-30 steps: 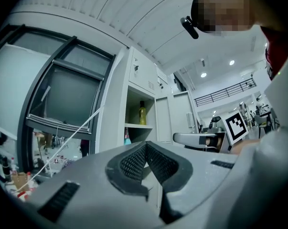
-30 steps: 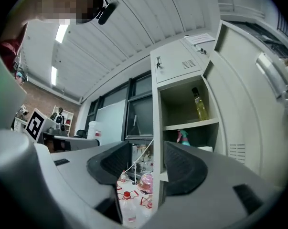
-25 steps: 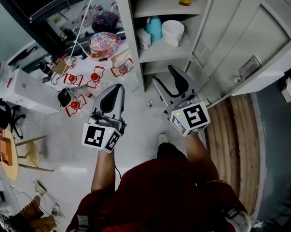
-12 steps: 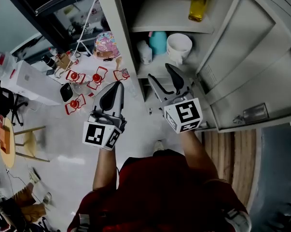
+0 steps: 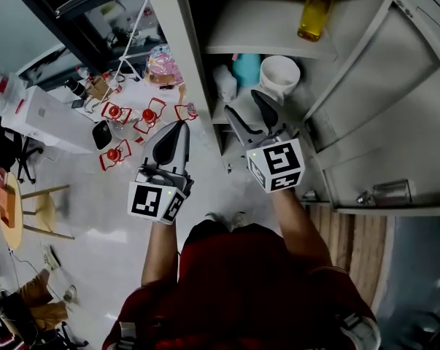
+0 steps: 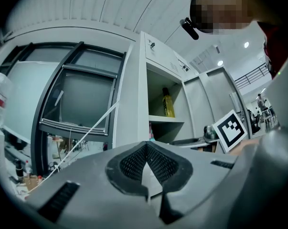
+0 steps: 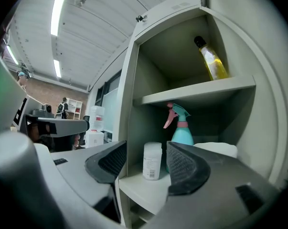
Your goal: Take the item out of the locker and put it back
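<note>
Locker (image 5: 177,64) stands open, its door (image 5: 380,100) swung out to the right. Inside are two pale shelves, upper (image 5: 256,31) and lower.

The right gripper (image 5: 243,106) points level at the lower shelf from just in front of it. Its jaws are spread and have just been opening, and neither pad presses on anything. The left gripper (image 5: 177,130) hangs outside the locker, left of its side wall. Its jaws are closed together with nothing between them.

A yellow bottle (image 5: 316,9) stands upright on the upper shelf. On the lower shelf a white mug (image 5: 279,75) sits at the right and a teal sprayer (image 5: 245,68) with a pink trigger beside it. The white bottle (image 7: 152,161) stands upright near the shelf's front left edge. In the right gripper view it shows in the gap between the open jaws, apart from both pads.
</note>
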Demonstrator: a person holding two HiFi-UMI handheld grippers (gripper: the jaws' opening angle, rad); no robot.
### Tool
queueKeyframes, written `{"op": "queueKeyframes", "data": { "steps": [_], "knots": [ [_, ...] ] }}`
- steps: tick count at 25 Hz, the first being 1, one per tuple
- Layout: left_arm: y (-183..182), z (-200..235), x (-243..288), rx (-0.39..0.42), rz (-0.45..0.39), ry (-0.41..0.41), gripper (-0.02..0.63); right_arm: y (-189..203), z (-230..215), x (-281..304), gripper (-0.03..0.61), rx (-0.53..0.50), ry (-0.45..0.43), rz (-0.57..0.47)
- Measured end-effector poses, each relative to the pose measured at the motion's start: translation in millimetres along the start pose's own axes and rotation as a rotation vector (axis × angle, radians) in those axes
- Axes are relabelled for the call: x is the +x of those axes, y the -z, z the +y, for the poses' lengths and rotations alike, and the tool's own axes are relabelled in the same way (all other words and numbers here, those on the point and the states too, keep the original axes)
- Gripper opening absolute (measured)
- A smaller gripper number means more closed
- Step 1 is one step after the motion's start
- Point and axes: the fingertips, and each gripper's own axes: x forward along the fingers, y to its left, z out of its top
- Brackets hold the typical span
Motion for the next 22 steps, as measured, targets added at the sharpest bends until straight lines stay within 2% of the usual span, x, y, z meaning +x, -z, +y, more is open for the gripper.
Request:
{"op": "queueKeyframes", "data": {
  "steps": [11,22],
  "knots": [
    [-7.2,28.1,8.7,-0.007,-0.003,0.04,0.006,7.9,-4.8,40.1,0.247,-0.012,0.033,0.092],
    [-3.0,37.6,21.2,-0.017,0.003,0.074,0.006,28.6,-13.2,65.5,0.247,-0.027,0.036,0.184]
  ]
}}
